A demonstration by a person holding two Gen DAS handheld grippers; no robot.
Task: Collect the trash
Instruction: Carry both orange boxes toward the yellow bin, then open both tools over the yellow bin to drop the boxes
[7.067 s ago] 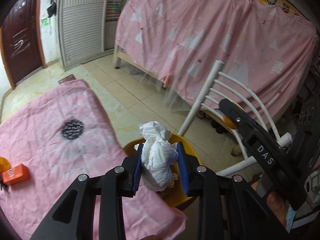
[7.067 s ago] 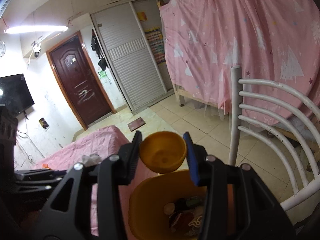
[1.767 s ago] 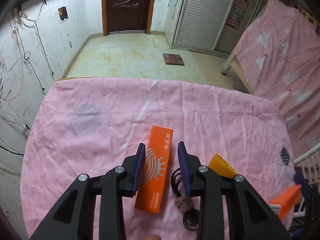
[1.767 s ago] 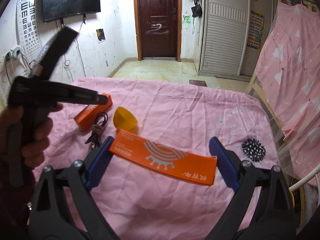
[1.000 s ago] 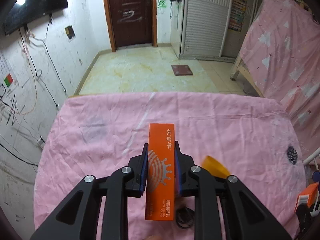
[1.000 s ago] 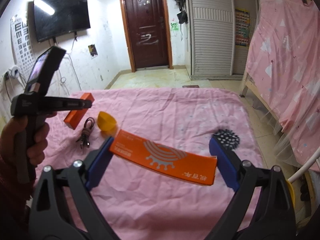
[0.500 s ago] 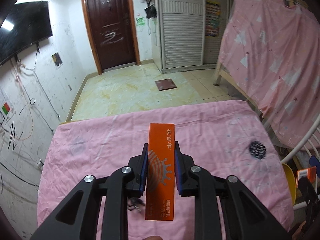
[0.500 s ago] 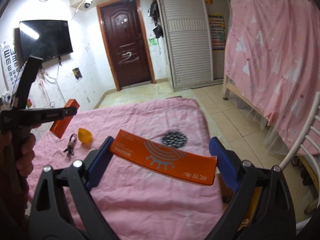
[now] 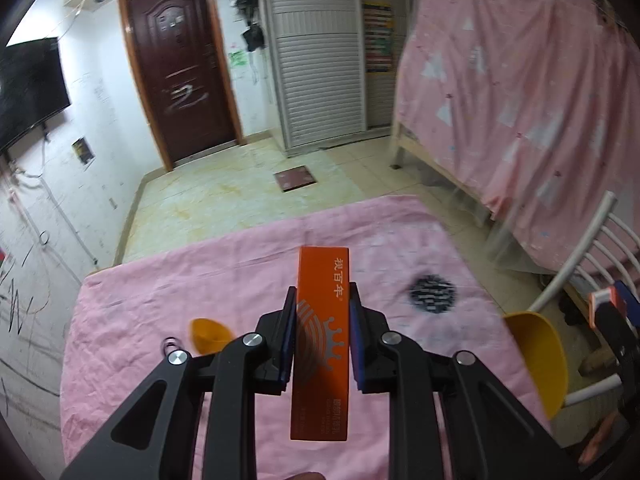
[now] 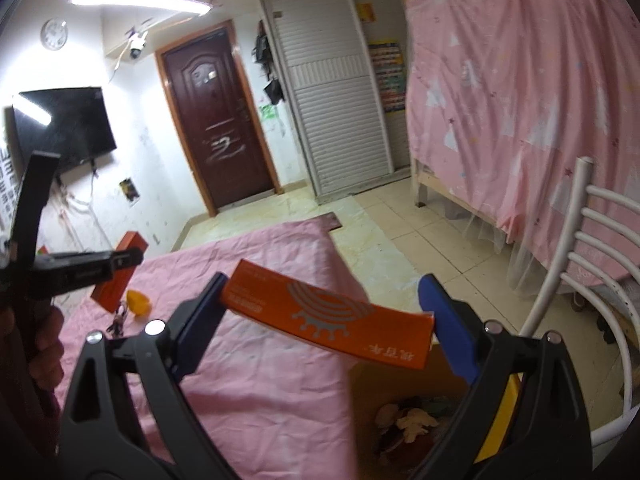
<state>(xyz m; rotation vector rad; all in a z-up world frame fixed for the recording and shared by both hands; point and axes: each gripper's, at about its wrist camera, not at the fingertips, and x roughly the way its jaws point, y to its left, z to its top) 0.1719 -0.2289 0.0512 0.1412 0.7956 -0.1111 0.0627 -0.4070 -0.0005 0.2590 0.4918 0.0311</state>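
My left gripper point(image 9: 322, 320) is shut on a long orange box point(image 9: 322, 344), which stands lengthwise between the blue pads above the pink-clothed table point(image 9: 160, 288). My right gripper point(image 10: 324, 312) is spread wide and shut on a second orange box point(image 10: 328, 316), gripped end to end. This box hangs over the table's right edge, just above the yellow bin point(image 10: 496, 412), which holds crumpled trash point(image 10: 408, 420). The bin point(image 9: 536, 360) also shows in the left wrist view, beside the table's right edge. The left gripper point(image 10: 128, 258) with its box point(image 10: 116, 276) appears at the left of the right wrist view.
An orange cup point(image 9: 208, 334) and a coiled black cable point(image 9: 170, 346) lie on the table's left part. A dark round mark point(image 9: 432, 294) sits on the cloth. A white chair point(image 10: 580, 280) stands behind the bin. A pink-curtained bed point(image 9: 520, 120) fills the right side.
My left gripper closed on the orange box and lifted it off the table. Both grippers have swung right with their boxes, and the yellow bin now lies under the right one.
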